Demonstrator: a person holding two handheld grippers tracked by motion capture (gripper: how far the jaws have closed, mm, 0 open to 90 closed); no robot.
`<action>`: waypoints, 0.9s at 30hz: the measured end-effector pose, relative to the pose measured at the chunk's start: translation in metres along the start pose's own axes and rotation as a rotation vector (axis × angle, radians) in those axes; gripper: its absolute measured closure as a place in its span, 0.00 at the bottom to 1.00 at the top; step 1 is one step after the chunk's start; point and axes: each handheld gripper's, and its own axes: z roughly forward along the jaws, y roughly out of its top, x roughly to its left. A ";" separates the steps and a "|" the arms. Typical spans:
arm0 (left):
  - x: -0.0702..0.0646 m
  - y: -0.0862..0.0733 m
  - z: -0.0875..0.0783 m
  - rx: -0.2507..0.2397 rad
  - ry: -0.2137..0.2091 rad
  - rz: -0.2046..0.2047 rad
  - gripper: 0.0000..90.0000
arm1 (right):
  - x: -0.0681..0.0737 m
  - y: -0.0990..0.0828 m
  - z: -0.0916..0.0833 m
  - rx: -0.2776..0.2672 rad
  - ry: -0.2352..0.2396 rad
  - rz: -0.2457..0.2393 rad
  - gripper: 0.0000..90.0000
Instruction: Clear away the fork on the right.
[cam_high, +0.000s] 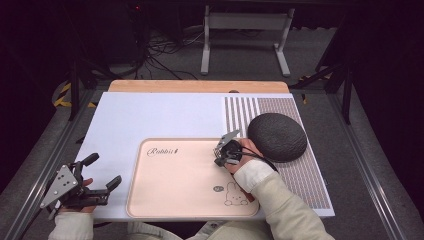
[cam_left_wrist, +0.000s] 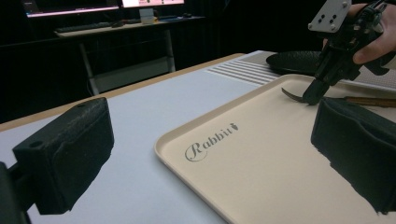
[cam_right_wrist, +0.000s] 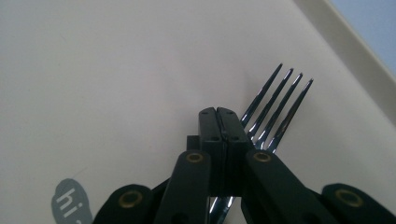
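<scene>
Item one: the fork (cam_right_wrist: 275, 109), metal tines, brown handle. You hold it in your right gripper (cam_right_wrist: 223, 122), whose jaws are pressed together on its neck; in the right gripper view the four tines fan out past the jaw tips, over the floor of the tray. In the left gripper view the fork's curved head (cam_left_wrist: 293, 95) touches or nearly touches the tray, and its handle runs back along the tray's far side.

Item two: the tray (cam_high: 170, 175), pale peach, rounded corners, printed "Rabbit" near one corner and a small rabbit drawing near another. It lies on the white mat (cam_high: 150, 115) that covers the counter (cam_high: 200, 86), toward your side.

Item three: a dark, round, textured pad (cam_high: 277, 136), on the dotted strip of the mat, just beside the tray's far right corner and close to your right hand (cam_high: 246, 152).

Item four: your left gripper (cam_high: 100, 172), at the mat's near left corner, well apart from the tray's contents. Its jaws stand wide, nothing between them; the left gripper view looks across the tray between its two black pads (cam_left_wrist: 70, 149).
</scene>
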 end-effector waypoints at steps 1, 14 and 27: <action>0.000 0.000 0.000 0.000 0.001 0.000 0.00 | -0.001 0.000 0.000 0.001 -0.002 0.001 1.00; 0.000 0.000 0.000 0.001 -0.001 0.000 0.00 | -0.012 -0.005 -0.005 0.012 -0.052 0.057 1.00; 0.000 0.000 0.000 0.000 -0.001 -0.002 0.00 | -0.024 -0.013 -0.011 0.020 -0.096 0.122 1.00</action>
